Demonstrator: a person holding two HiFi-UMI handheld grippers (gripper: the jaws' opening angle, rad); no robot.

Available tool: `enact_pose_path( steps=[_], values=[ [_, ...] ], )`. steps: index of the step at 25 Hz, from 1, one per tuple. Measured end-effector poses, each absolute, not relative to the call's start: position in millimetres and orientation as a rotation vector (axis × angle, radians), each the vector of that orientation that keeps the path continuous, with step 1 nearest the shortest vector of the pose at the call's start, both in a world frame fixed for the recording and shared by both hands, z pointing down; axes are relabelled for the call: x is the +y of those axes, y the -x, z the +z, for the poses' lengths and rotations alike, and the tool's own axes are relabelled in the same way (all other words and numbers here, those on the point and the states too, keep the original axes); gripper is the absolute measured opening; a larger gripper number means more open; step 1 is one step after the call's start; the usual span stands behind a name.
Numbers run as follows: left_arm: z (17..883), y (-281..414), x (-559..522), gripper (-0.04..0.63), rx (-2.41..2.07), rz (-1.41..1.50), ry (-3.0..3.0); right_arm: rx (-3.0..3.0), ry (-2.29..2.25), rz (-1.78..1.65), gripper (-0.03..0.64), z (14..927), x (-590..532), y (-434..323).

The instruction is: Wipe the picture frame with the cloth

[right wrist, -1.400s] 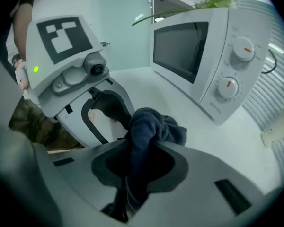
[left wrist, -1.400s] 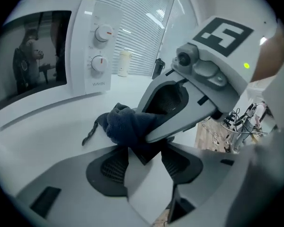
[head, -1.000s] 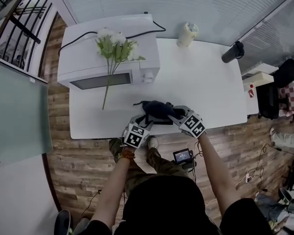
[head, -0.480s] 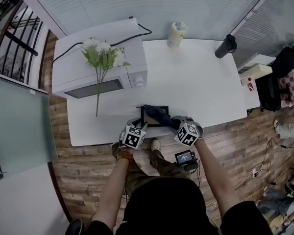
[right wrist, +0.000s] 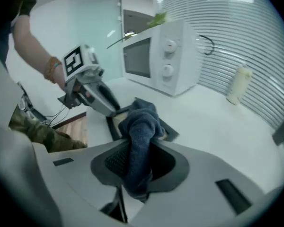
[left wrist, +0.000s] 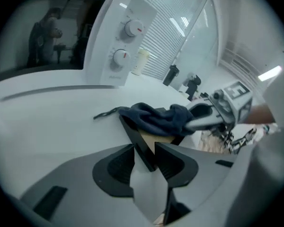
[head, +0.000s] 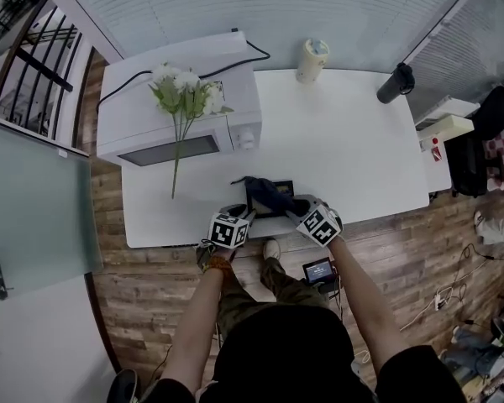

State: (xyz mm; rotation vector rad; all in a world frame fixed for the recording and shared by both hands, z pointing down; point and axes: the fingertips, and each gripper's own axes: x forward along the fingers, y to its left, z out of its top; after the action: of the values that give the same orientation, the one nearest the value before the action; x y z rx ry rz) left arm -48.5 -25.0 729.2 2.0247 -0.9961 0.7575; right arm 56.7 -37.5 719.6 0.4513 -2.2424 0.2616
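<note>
Wiping step, at the table's (head: 361, 141) front edge: your left gripper (head: 245, 215), jaws just closing, clamps the frame (left wrist: 132, 131) corner. Your right gripper (head: 301, 210) pinches the cloth (head: 265, 193). Next, drag it across.

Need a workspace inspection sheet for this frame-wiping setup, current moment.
Surface: white table, work at near edge.
Job's things: picture frame at near edge; dark blue cloth draped over it.
Clutter: microwave, artificial flowers on top; cream cup; black bottle.
Grippers: left gripper clamps the frame's corner, jaws just closed in, then eased slightly; right gripper shut on the cloth.
Cables: black microwave cable behind it; loose cables on floor, right.
Surroundings: wood floor, slatted blinds, small screen device by the person's legs.
</note>
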Motion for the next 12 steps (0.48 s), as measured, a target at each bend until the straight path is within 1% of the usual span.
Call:
enact_pose_path(
  steps=[4,12],
  values=[
    [728.2,48.4,-24.0,0.15,-0.964,0.791,-2.038,-2.143,-0.537,0.162,0.078,719.8,-78.7,-74.4],
    [728.1,48.1,-24.7,0.15,-0.925,0.814,-2.045,-2.095,-0.445,0.12,0.078,720.5,-114.9,-18.8]
  ],
)
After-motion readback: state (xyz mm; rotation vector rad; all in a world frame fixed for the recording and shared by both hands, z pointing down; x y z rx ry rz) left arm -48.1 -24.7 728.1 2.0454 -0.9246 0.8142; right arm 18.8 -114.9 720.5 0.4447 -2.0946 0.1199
